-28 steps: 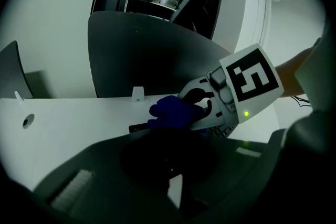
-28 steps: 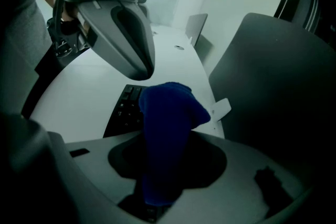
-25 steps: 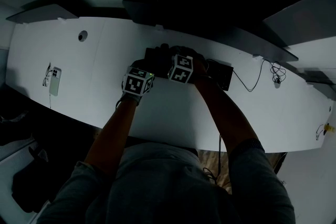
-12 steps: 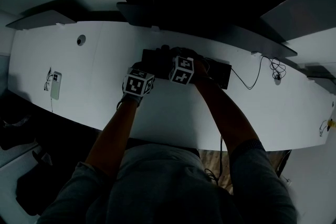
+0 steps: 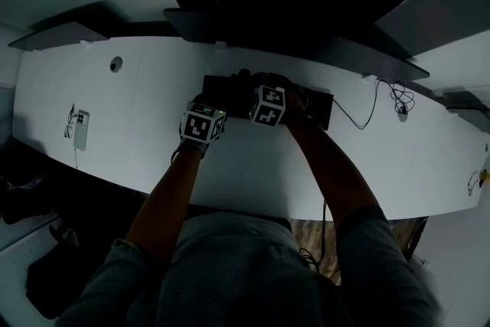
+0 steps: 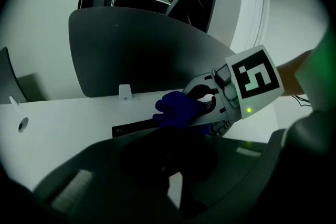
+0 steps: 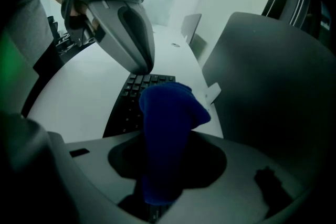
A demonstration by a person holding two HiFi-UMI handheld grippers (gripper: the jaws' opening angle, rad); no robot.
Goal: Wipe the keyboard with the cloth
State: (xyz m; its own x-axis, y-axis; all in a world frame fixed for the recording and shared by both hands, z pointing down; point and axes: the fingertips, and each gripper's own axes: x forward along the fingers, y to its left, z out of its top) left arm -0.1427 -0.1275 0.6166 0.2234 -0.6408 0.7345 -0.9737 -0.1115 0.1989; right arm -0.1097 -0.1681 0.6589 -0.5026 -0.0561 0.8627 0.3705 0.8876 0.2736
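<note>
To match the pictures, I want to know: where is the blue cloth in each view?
Head view: not seen; the right gripper hides it.
Left gripper view: blue cloth at centre, in the right gripper.
Right gripper view: centre, in its own grip.
Shared landmark: the keyboard.

Head view, looking steeply down on a long, curved white desk (image 5: 153, 157) in dim light. A black keyboard (image 5: 310, 107) lies at the desk's centre, its cable (image 5: 360, 122) running right toward a tangle of wires (image 5: 400, 99). The left gripper (image 5: 210, 102), with its marker cube, hovers at the keyboard's near-left corner. The right gripper (image 5: 246, 82) sits over the keyboard's middle, just beside the left one. How either pair of jaws stands is lost in shadow. Both of the person's forearms (image 5: 172, 191) reach forward from a grey shirt (image 5: 245, 272). Well to the left lies a phone (image 5: 80, 129). A round grommet hole (image 5: 115, 65) sits behind it.
</note>
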